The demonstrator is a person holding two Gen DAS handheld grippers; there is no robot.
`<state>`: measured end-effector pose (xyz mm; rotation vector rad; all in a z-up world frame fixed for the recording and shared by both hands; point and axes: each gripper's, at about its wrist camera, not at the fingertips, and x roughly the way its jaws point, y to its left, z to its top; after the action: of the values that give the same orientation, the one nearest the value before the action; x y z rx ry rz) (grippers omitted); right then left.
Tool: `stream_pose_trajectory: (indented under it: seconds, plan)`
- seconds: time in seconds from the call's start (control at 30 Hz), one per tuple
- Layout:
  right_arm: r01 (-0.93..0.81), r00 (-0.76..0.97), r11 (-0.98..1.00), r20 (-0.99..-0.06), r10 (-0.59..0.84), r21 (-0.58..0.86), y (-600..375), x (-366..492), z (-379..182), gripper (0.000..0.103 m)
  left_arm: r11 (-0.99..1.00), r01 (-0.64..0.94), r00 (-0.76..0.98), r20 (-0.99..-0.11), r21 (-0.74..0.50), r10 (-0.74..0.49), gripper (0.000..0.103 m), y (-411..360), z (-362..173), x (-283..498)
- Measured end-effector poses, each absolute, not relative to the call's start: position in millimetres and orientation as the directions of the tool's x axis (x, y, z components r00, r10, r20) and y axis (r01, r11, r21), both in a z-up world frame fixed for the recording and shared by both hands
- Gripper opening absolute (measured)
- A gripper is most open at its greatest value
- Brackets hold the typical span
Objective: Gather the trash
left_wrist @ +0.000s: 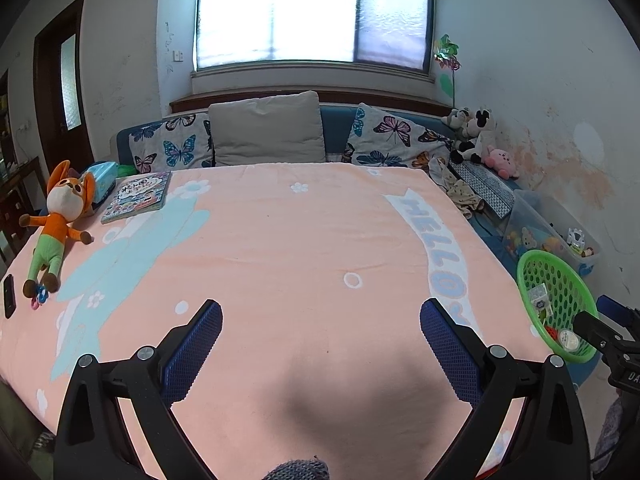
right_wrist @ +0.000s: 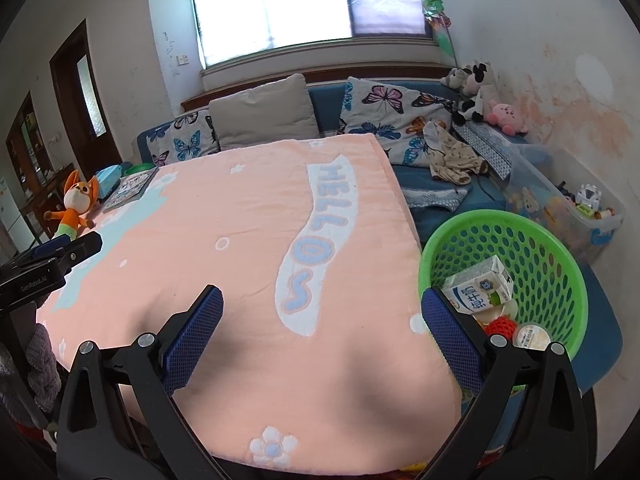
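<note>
The right gripper's finger (right_wrist: 452, 336) hides part of the green basket (right_wrist: 560, 240), the writing on the milk carton (right_wrist: 480, 286) is too small to read, and the clear toy box (right_wrist: 600, 220) looks blurry.

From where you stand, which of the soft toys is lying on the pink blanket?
The orange fox plush, sprawled at the blanket's left edge. The cow plush and pink plush sit off it, in the far right corner.

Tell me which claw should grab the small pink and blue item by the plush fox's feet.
Left, probably. The pink and blue item lies at the blanket's left edge, nearer the open left claw. The open right claw hangs beside the green basket on the opposite side.
</note>
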<state>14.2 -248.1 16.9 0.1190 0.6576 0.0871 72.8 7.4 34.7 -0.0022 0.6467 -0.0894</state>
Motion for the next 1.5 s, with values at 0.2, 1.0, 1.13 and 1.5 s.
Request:
stream_pose_trajectory:
  seconds: [0.2,1.0,1.13,1.5]
  plan:
    - [-0.044,0.789,0.99,-0.604,0.117,0.134,-246.8,14.4,17.8,0.099,0.996,0.078,0.788,-0.609,-0.037,-0.085,0.096,9.7,31.4,72.8]
    - [-0.051,0.794,0.99,-0.596,0.121,0.132,-245.4,15.2,22.7,0.099,0.997,0.069,0.792,-0.605,-0.047,-0.083,0.096,12.9,33.5,68.7]
    - [-0.056,0.794,0.99,-0.596,0.122,0.128,-243.8,15.4,22.8,0.099,0.996,0.069,0.792,-0.605,-0.05,-0.085,0.096,13.4,33.8,68.4]
    - [-0.058,0.794,0.99,-0.595,0.122,0.127,-241.4,16.7,22.3,0.099,0.997,0.068,0.789,-0.609,-0.047,-0.083,0.096,11.3,34.3,66.2]
